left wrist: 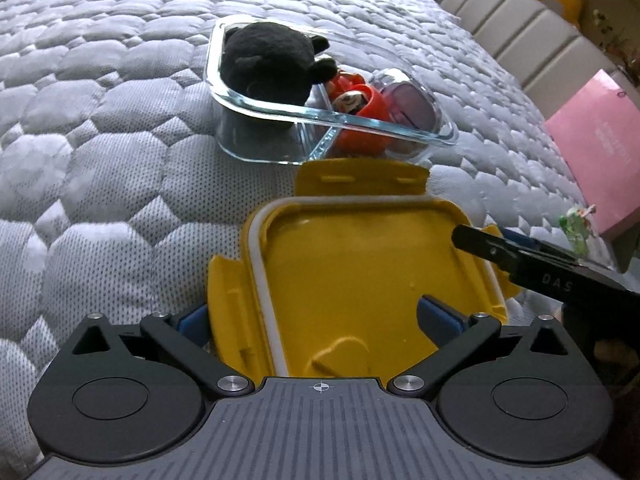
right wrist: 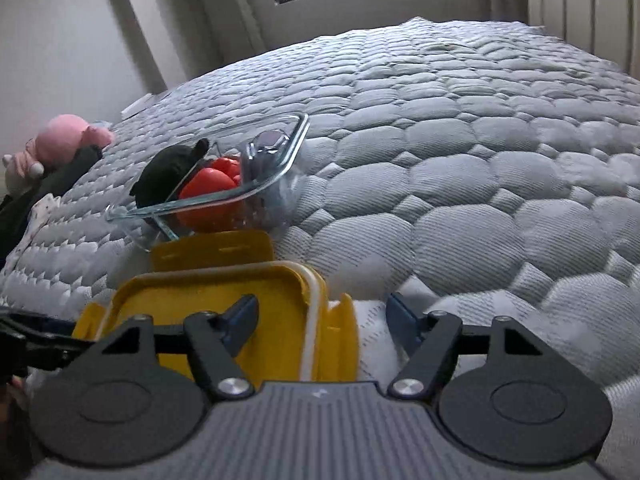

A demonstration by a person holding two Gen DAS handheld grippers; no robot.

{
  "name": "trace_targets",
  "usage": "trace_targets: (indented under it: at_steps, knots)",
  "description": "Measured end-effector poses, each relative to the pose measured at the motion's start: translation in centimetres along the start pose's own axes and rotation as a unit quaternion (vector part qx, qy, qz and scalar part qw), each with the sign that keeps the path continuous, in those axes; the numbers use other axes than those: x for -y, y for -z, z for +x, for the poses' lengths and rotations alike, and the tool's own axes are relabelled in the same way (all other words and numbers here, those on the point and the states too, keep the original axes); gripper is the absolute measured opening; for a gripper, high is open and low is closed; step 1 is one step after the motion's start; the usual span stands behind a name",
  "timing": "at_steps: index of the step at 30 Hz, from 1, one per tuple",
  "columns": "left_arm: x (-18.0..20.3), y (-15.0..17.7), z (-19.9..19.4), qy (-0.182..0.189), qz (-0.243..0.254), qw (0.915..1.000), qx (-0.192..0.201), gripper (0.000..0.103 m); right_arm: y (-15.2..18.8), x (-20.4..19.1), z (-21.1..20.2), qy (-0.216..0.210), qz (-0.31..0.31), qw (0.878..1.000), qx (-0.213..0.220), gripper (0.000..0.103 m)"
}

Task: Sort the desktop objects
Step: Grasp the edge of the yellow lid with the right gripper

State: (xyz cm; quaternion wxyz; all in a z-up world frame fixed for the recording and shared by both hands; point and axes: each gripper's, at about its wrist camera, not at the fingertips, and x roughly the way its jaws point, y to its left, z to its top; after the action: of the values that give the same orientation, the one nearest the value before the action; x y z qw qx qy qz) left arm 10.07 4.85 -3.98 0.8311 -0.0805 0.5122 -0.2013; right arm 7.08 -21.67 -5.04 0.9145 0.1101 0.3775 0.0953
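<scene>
The yellow lid [left wrist: 360, 276] lies just before the glass container [left wrist: 320, 120], its far flap touching the glass wall, so no gap stays between them. Left of both, the quilted mattress [left wrist: 100, 160] runs open. On the right, a pink box [left wrist: 600, 152] and a small green item [left wrist: 576, 228] (blurred) crowd the edge.

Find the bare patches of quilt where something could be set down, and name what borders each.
Bare quilt lies right of the glass container and yellow lid, running toward the window. More lies left of both. It is crowded in the middle: the lid's flap reaches the container's base, and both hand-held grippers, left and right, straddle the lid's edges.
</scene>
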Motion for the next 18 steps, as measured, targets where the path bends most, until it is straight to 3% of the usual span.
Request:
trace_targets:
  at_steps: [1,3,6,10,14,18]
  knots:
    - [0.1,-0.1,0.1,-0.003,0.001,1.0000,0.002,0.103,0.0,0.0,0.0,-0.003,0.000,1.000,0.001,0.061]
    - [0.2,0.0,0.0,-0.007,-0.002,0.9999,0.010,0.103,-0.1,-0.1,0.1,-0.009,-0.001,1.000,0.004,0.039]
    - [0.0,0.1,-0.4,-0.001,-0.012,0.9997,0.023,0.103,-0.4,0.6,-0.3,-0.018,0.015,1.000,0.005,0.025]
    - [-0.2,-0.5,-1.4,0.005,-0.023,0.9993,0.030,0.103,-1.0,1.8,-2.1,-0.066,0.054,0.996,0.020,0.021]
    - [-0.6,-1.0,-2.7,-0.005,-0.022,0.9991,0.035,0.103,-2.3,0.9,-4.6,-0.077,0.042,0.995,0.048,0.017]
    - [-2.3,-0.8,-6.1,-0.017,-0.042,0.9973,0.057,0.103,-3.7,-1.8,-6.4,-0.096,0.009,0.994,0.050,0.017]
